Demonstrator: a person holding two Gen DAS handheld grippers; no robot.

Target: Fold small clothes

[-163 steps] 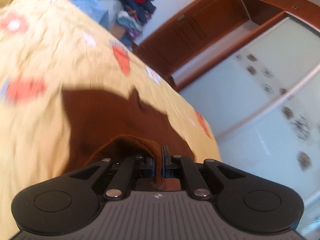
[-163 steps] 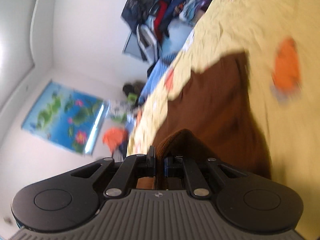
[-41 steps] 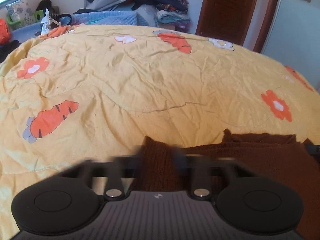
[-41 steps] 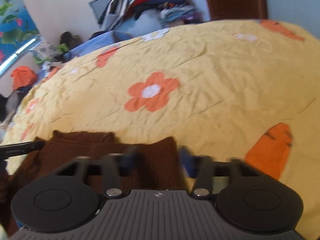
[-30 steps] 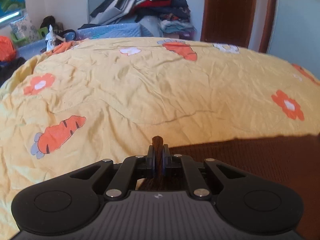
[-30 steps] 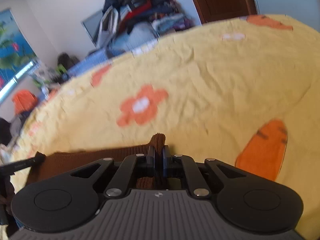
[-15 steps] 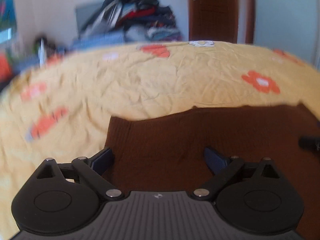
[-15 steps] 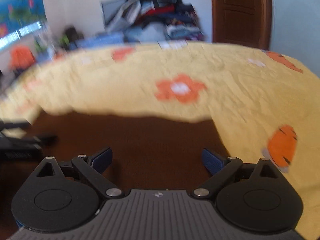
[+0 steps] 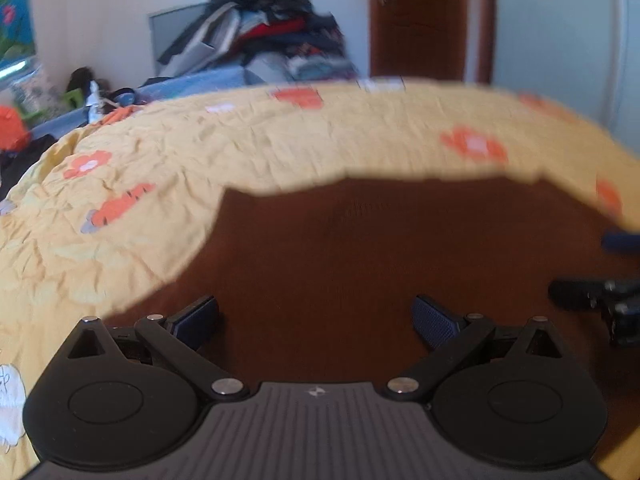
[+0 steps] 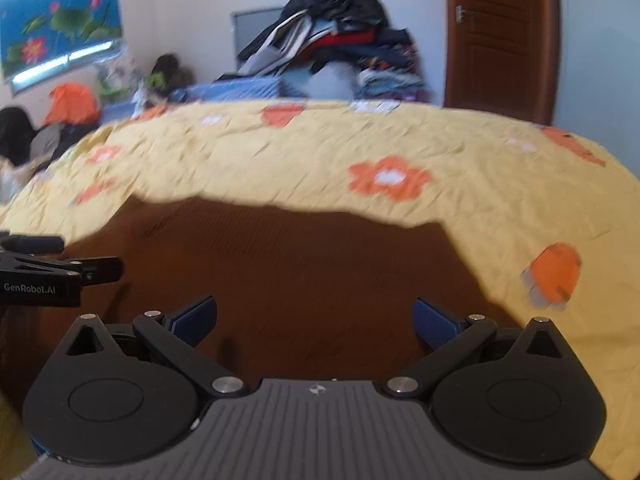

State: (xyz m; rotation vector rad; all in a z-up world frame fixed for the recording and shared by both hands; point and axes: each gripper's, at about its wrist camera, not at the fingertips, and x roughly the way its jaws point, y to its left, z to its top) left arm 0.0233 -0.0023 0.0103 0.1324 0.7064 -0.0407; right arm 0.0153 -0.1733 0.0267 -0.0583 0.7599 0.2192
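A dark brown knitted garment (image 9: 380,248) lies flat on the yellow bedspread (image 9: 280,140), and it also shows in the right wrist view (image 10: 280,264). My left gripper (image 9: 316,320) is open and empty, held just above the garment's near left part. My right gripper (image 10: 314,320) is open and empty above the garment's near right part. The right gripper shows at the right edge of the left wrist view (image 9: 600,304). The left gripper shows at the left edge of the right wrist view (image 10: 48,272). The garment's near edge is hidden under both grippers.
The yellow bedspread (image 10: 440,152) has orange flower and carrot prints. A heap of clothes (image 10: 332,40) is piled against the far wall. A brown door (image 10: 500,36) stands at the back right. A blue bin and small items (image 9: 100,96) sit at the back left.
Both grippers were shut on the brown garment's edge a second ago. They have opened and let it go, and it now lies flat. Both grippers have risen and drawn back a little.
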